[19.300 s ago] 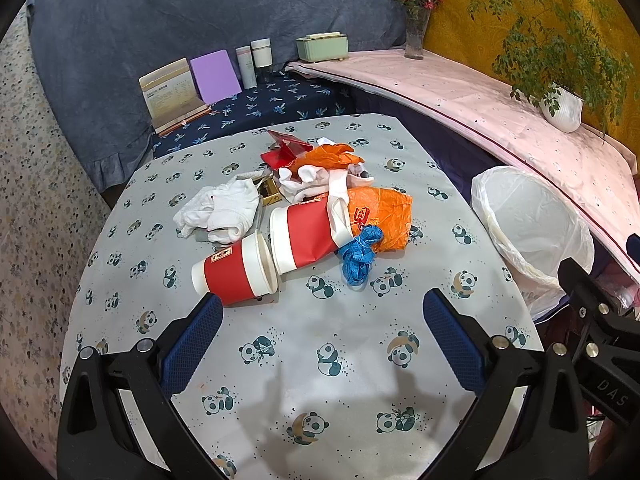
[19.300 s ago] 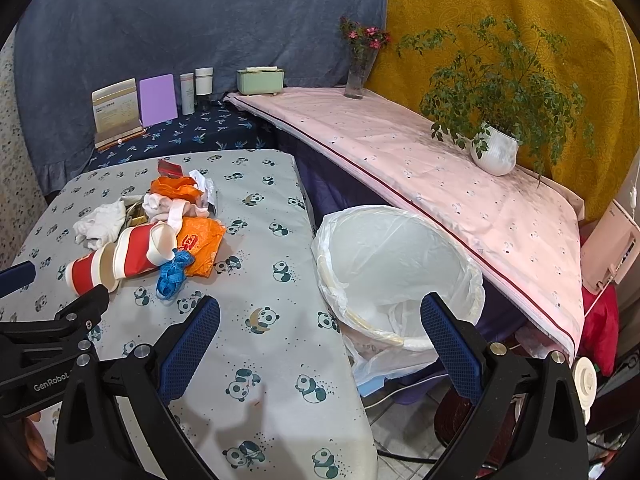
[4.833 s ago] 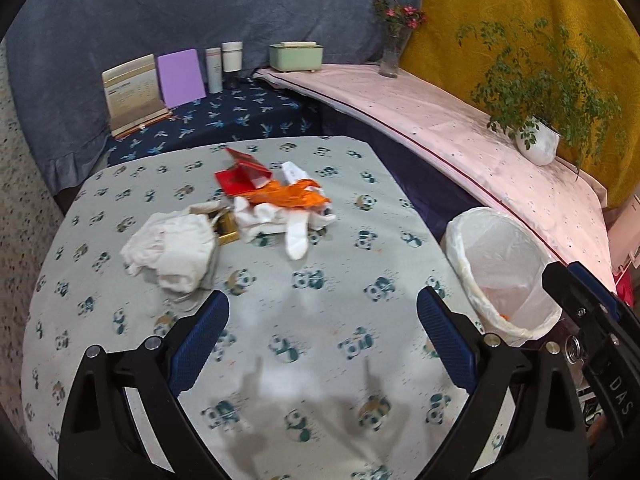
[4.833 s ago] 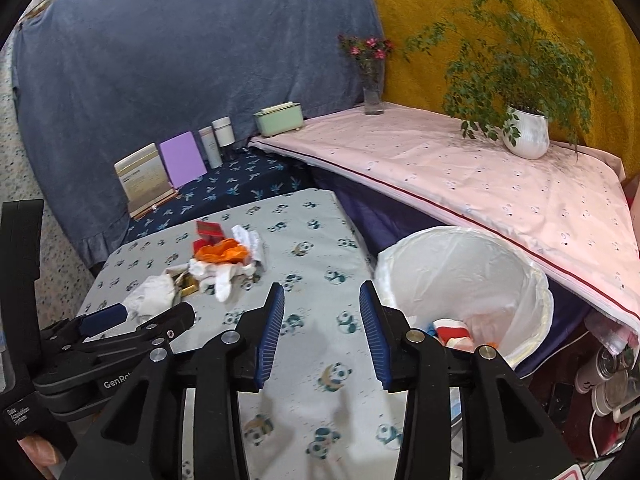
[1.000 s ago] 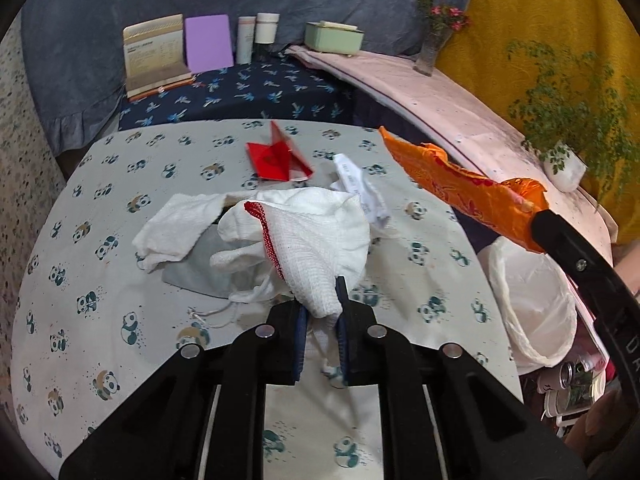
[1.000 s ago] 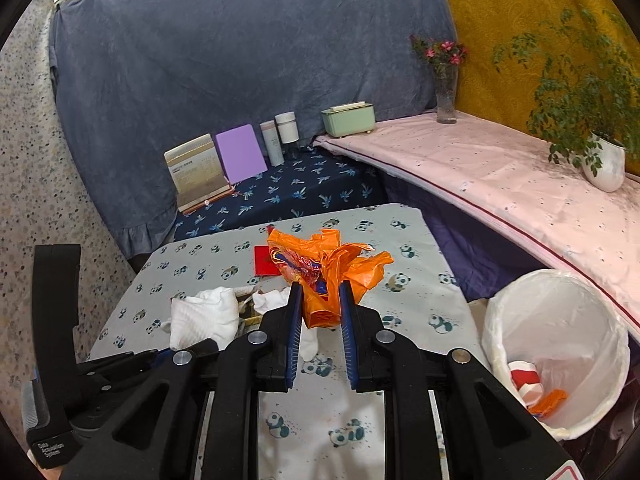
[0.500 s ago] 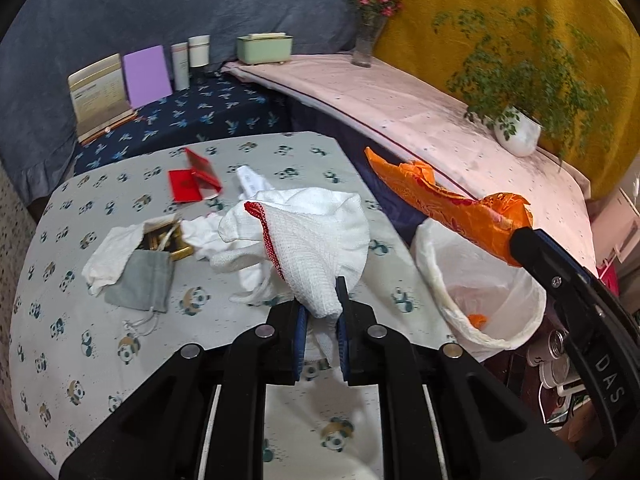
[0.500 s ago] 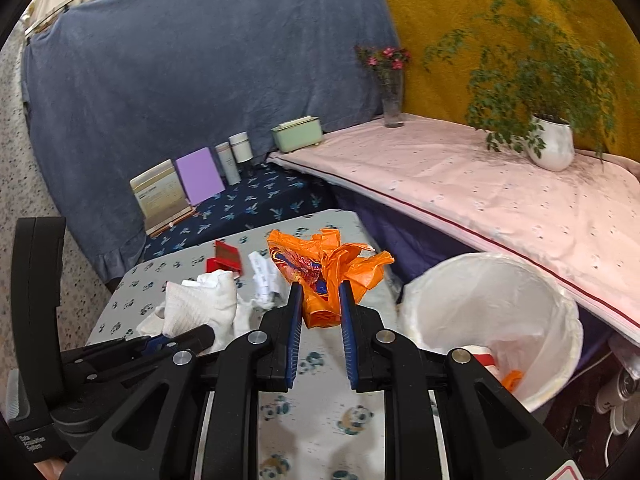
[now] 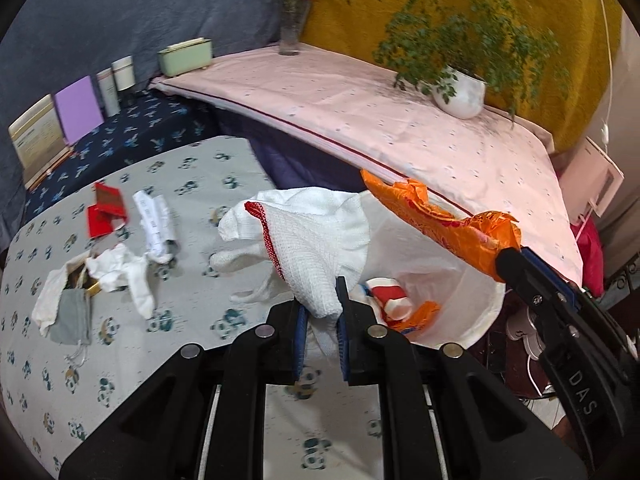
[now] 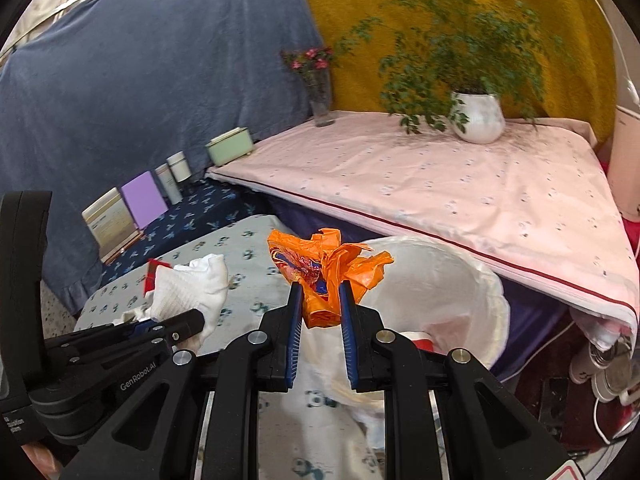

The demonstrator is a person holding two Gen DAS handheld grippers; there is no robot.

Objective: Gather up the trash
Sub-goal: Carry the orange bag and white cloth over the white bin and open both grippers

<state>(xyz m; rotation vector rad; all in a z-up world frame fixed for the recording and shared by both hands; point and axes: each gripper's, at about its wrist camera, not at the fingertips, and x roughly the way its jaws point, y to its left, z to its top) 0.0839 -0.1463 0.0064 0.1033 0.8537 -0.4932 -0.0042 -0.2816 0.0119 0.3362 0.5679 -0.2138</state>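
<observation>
My left gripper is shut on a white knitted cloth with a red hem, held in the air at the table's right edge beside the bin. My right gripper is shut on a crumpled orange plastic bag, which hangs over the near rim of the white-lined trash bin. The same orange bag shows above the bin in the left wrist view. A red-and-white cup and orange scraps lie inside the bin.
On the panda-print table lie a red card, a crumpled receipt, white tissues and a grey pouch. A pink-covered bench with a potted plant and a flower vase runs behind the bin.
Both grippers have carried their loads to the right, from over the table to the bin. The remaining litter on the table has slid to the left of the view.
</observation>
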